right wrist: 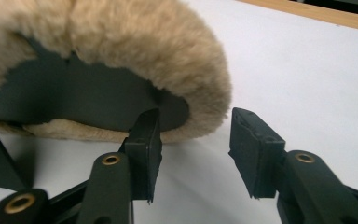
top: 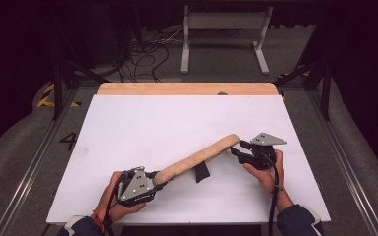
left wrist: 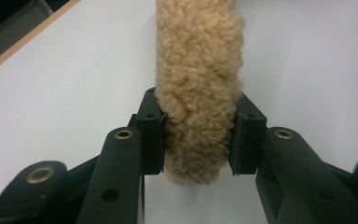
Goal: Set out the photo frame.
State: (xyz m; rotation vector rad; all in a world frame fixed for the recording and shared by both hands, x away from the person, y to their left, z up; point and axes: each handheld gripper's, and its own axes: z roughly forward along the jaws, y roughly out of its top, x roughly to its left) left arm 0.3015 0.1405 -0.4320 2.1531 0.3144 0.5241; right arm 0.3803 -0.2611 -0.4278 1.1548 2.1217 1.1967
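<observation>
A long tan fleece pad (top: 199, 157) with a black underside lies slantwise on the white tabletop (top: 128, 123), and a black tab (top: 201, 172) sticks out beneath its middle. My left gripper (top: 158, 179) is shut on the pad's near left end. In the left gripper view both pads press into the fleece (left wrist: 198, 70) at the left gripper (left wrist: 198, 140). At the pad's far right end my right gripper (top: 236, 147) stands open. In the right gripper view the fleece end (right wrist: 121, 32) curls just ahead of the right gripper (right wrist: 196, 140), by its left jaw; nothing lies between the jaws.
A wooden strip (top: 187, 88) runs along the table's far edge. Beyond it are loose cables (top: 147, 54) on the floor and a white metal frame (top: 224, 34). Metal rails (top: 34, 162) flank the table on both sides.
</observation>
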